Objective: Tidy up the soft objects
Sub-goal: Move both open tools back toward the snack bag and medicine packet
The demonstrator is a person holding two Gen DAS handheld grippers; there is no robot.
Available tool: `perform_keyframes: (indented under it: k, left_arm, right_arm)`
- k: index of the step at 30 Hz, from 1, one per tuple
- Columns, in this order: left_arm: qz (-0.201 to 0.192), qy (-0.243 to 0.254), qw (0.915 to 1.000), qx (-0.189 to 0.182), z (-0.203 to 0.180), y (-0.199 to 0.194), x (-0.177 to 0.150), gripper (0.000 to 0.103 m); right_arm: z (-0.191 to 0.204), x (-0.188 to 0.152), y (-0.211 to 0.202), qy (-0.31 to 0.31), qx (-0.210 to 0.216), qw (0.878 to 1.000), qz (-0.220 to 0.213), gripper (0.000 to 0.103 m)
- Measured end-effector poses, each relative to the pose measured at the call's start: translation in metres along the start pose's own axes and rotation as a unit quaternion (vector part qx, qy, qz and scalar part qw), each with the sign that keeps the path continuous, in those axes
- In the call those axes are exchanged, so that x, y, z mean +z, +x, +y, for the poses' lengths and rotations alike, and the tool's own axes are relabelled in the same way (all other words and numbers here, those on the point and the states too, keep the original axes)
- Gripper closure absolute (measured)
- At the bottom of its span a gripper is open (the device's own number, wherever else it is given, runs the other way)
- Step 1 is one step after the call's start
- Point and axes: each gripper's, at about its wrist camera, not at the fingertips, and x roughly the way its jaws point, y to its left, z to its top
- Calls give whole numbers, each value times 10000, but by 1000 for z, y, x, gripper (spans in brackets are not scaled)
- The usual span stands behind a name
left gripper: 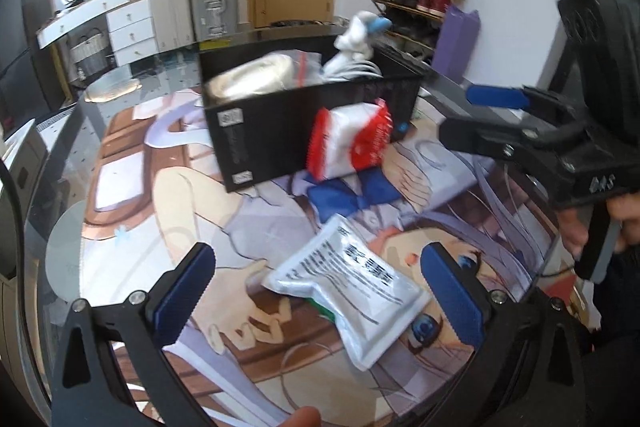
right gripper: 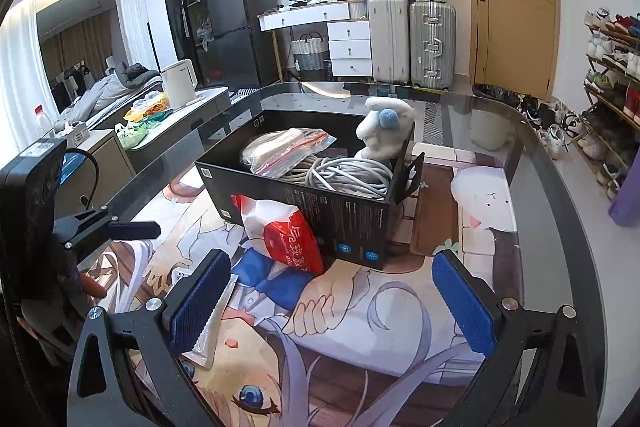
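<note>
The left gripper (left gripper: 316, 291) is held wide open and empty around a silver pouch (left gripper: 346, 291) lying flat on the printed mat (left gripper: 132, 195), its long axis slanting across the gap. The right gripper (right gripper: 332, 303), likewise spread and empty, is farther off, facing the black box (right gripper: 320, 203).

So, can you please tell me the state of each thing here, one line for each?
Left hand-held gripper: open, around the silver pouch.
Right hand-held gripper: open, empty.
Silver pouch: lying flat on the mat.
Red and white bag: leaning against the box, outside.
Black box: open, holding cable, zip bag, plush toy.
</note>
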Motion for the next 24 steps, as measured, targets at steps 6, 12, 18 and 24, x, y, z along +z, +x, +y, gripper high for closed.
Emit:
perform_keyframes:
  k: [6,12,18,24]
  left_arm:
    - [157,308,9991,-232,-5,-1,-4,0]
    - [320,344,9983,-346,-9,7,-7,0]
    - [505,498,9969,-337,-15,14,-13,0]
    - [531,573,9969,-114,-16,22,-14,0]
  right_arm:
    - [1,0,-1,-45,13,10000,-12,1]
    - [3,-3,4,-60,29,10000,64,1]
    - [5,-4,6,-109,35,9999,106,1]
    - [5,-6,13,-105,55,9997,191,1]
